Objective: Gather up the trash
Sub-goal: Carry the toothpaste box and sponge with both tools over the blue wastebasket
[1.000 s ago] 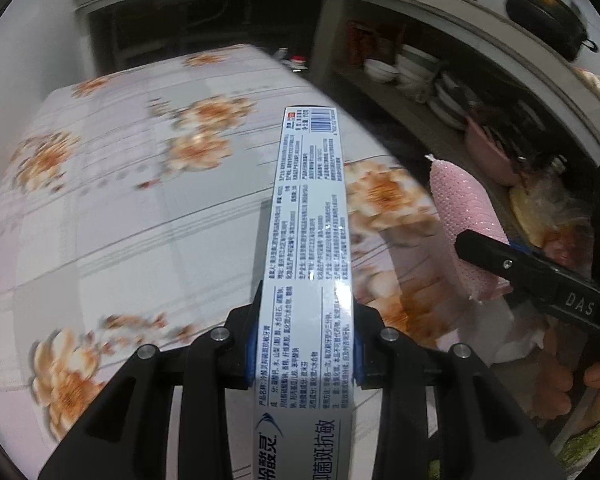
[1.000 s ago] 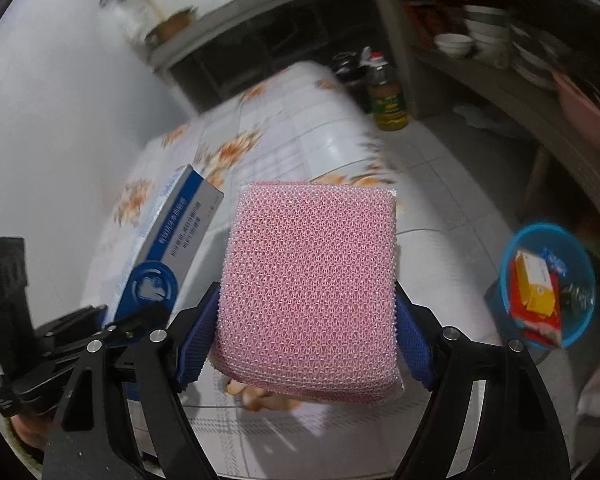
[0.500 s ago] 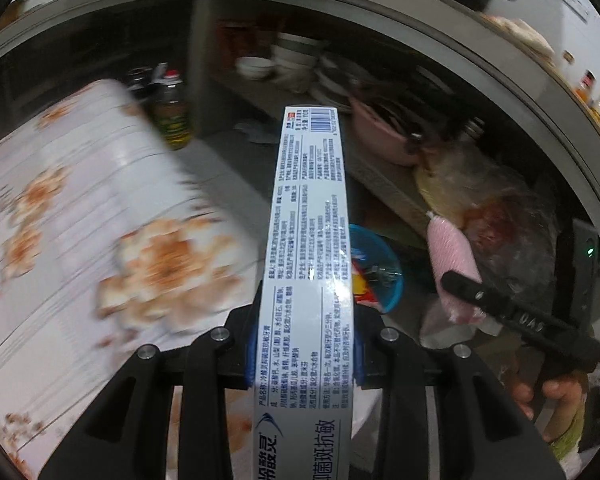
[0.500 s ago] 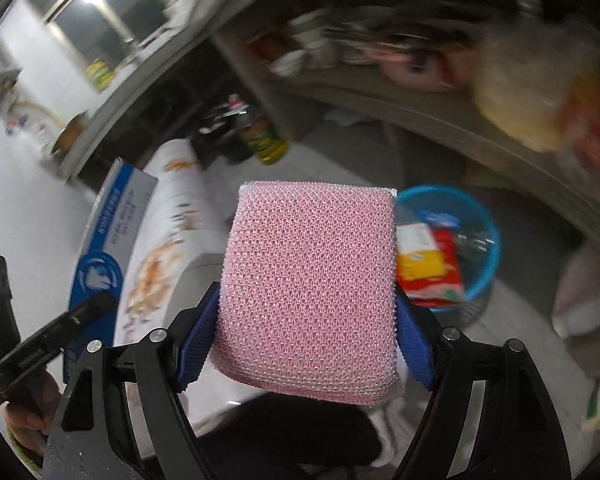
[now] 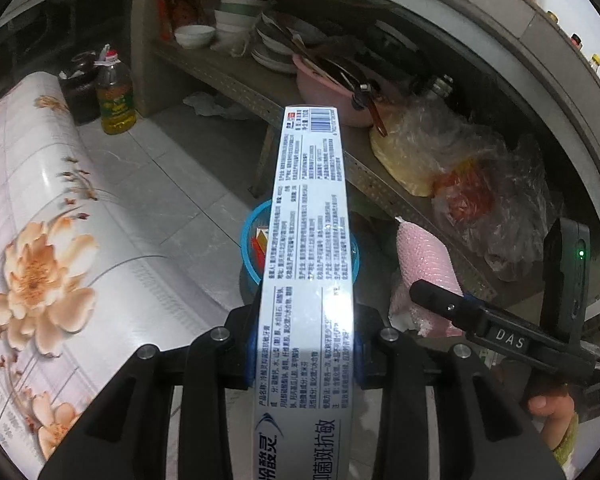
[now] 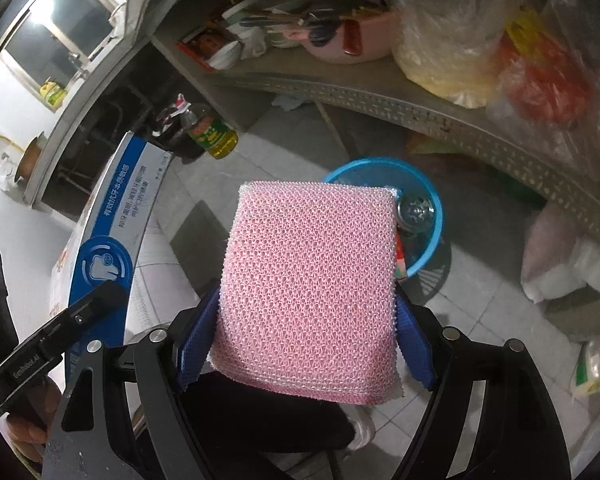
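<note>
Left gripper (image 5: 304, 354) clamps a toothpaste box (image 5: 310, 240) at frame centre. Right gripper (image 6: 306, 342) grips a pink sponge (image 6: 308, 288) — blue bin (image 6: 432, 216) just behind, centre-right.

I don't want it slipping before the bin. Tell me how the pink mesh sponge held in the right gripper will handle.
The pink mesh sponge probably squashes easily: its sides bow in slightly between the blue fingers of the right gripper. It stands unsupported above them, so it is likely light and fairly springy. The rough mesh should grip rather than slide, and it should drop flat into the blue bin, not roll.
</note>
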A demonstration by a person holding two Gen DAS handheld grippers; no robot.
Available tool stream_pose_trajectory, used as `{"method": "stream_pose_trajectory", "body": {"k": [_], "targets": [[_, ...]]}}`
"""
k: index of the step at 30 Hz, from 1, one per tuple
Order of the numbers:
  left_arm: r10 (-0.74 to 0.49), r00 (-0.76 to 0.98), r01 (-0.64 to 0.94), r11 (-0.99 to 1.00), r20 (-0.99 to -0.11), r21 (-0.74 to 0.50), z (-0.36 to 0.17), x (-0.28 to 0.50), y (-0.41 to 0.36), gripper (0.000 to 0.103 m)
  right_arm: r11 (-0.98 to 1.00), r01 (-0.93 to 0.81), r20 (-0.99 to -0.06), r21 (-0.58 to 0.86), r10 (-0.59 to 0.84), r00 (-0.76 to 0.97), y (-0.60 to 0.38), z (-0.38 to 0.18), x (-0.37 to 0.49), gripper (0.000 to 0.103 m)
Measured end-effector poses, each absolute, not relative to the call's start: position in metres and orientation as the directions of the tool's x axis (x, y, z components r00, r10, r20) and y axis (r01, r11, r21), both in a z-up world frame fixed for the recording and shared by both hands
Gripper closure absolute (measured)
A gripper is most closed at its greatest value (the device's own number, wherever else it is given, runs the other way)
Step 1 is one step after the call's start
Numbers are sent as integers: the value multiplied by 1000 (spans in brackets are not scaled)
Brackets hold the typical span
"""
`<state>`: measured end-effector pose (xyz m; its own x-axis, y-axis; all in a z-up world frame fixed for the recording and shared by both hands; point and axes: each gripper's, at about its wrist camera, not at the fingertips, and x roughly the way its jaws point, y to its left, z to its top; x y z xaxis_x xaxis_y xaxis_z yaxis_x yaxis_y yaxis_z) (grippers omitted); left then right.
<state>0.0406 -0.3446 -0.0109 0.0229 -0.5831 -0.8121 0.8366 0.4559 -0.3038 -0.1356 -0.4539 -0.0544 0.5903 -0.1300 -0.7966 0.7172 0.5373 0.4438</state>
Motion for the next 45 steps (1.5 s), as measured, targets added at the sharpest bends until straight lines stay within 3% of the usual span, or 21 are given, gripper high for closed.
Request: {"method": "stream_pose_trajectory", "body": {"k": [32,41,45], "targets": [[-534,-43,829,452,-845,-328,-38,44,-387,70,471,746,-821,471,-75,565,-469,-75,-135,28],[-549,-105,815,430,-829,-388,-47,56,-442,70,442,766,-824,466,-97,558,-473,-74,-144,28],[-560,-80,797,461,-824,-391,-53,67,-456,54,436,772,-826,462,-105,554,-472,-72,-150,28]]}}
